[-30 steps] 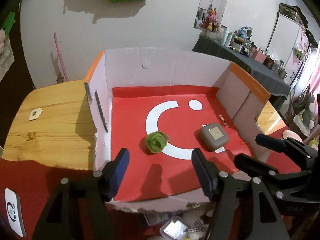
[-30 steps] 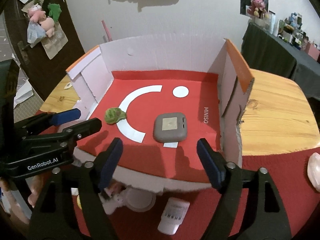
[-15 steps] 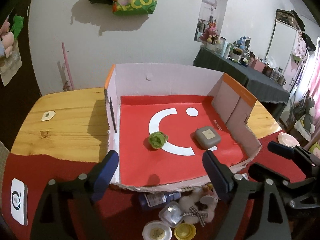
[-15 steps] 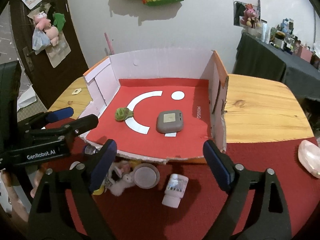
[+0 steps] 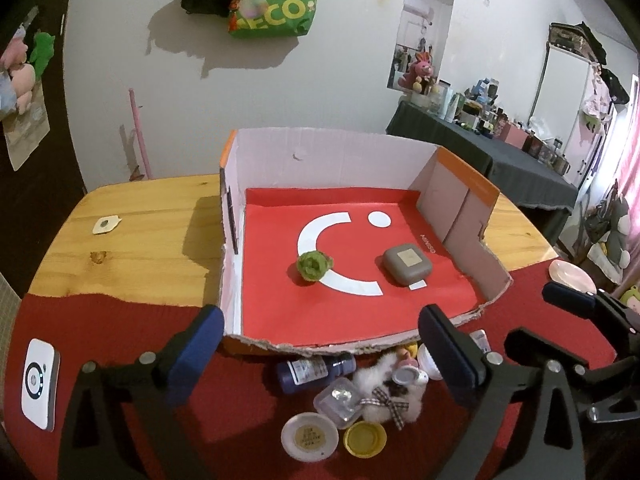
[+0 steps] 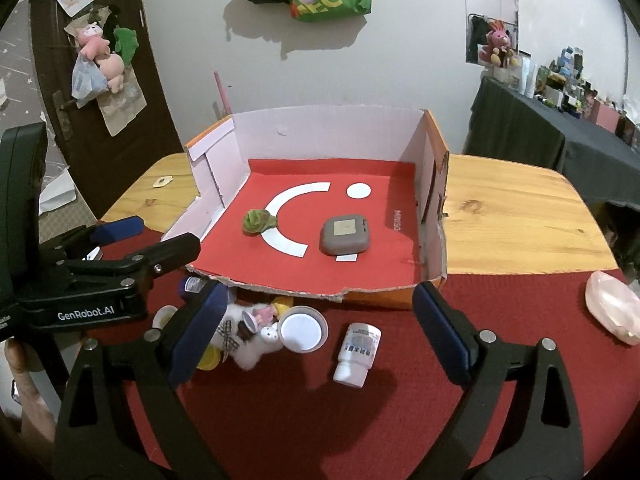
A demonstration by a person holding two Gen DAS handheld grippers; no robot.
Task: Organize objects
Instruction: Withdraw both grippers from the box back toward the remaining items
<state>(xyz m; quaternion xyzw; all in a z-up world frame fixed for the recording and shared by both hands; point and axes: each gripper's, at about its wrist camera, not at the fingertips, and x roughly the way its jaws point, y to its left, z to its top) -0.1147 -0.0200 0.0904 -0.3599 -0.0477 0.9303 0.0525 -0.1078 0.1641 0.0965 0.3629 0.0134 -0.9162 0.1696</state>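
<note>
Here, toy pile (image 5: 360, 400) below fingers (image 5: 196, 344), box (image 5: 320, 152) beyond

Both grippers (image 5: 320, 348) (image 6: 320, 324) were black plastic with blue pads, silver screws, and white "GenRobot.AI" lettering on the left one.

Lived-in home room: plush toys (image 6: 100, 56) on door, cluttered side table (image 5: 500, 132)
</note>
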